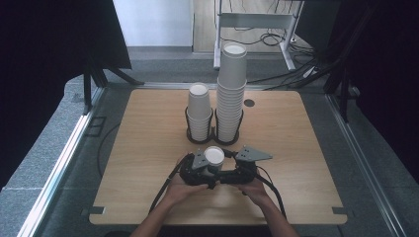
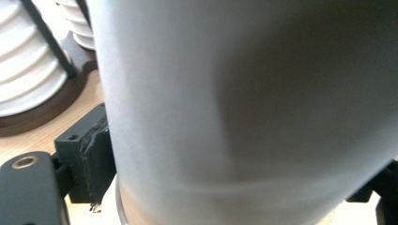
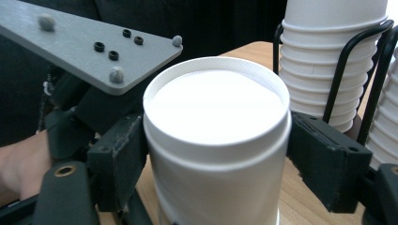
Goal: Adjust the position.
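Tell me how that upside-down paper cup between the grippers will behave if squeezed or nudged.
The paper cup looks thin-walled and empty, so it is probably very light and would likely dent under a hard squeeze. Standing base up on its wider mouth, it seems fairly steady, though a knock could slide it across the smooth wooden table.

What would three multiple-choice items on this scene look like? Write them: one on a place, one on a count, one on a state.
1. Where is the single cup? A on the floor; B on the person's side of the wire holder; C behind the holder.
2. How many cup stacks stand in the holder? A one; B two; C four.
3. How does the single cup stand? A base up; B mouth up; C crushed flat.
Key: B, it is nearer the person than the holder; B, a short stack beside a tall stack; A, its recessed base faces up.
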Demonstrator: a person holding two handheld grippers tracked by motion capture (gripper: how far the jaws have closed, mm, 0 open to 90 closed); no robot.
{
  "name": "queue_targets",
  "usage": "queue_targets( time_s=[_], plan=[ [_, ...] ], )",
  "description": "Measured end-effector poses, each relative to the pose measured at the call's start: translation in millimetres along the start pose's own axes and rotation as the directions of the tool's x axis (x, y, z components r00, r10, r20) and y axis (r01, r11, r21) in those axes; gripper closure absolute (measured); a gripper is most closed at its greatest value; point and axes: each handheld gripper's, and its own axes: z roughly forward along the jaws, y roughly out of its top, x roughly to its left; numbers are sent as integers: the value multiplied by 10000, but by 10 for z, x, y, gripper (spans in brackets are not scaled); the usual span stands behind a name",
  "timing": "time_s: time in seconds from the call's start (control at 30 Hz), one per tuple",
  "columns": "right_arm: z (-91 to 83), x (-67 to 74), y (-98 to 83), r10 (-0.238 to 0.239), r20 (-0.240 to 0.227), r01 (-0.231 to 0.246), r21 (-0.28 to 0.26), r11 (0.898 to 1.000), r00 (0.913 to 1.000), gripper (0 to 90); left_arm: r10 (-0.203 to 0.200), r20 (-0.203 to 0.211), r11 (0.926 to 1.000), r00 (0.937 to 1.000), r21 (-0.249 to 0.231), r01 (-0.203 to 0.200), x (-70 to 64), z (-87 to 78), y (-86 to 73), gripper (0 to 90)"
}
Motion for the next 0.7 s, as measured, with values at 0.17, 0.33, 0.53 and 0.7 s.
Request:
queue_targets(
  time_s=[0.17,0.33,0.53,0.7],
  plan=[
    [13,-20,-18,102,97,-102,57,9999,9999,210,-55,13,9999,10000,117,55,-16,15,5,125],
    [42,-31,-36,117,133,-119,185,9998,9998,199,-46,53,9998,10000,172,45,-45,46,7,125],
    [68,-38,-55,279,134,-283,287,9992,9995,197,3,32,9998,10000,188,-4,-84,60,17,126],
    [77,-34,-60,281,173,-286,304,9991,9995,198,-41,-15,9998,10000,212,42,-99,69,21,126]
  ],
)
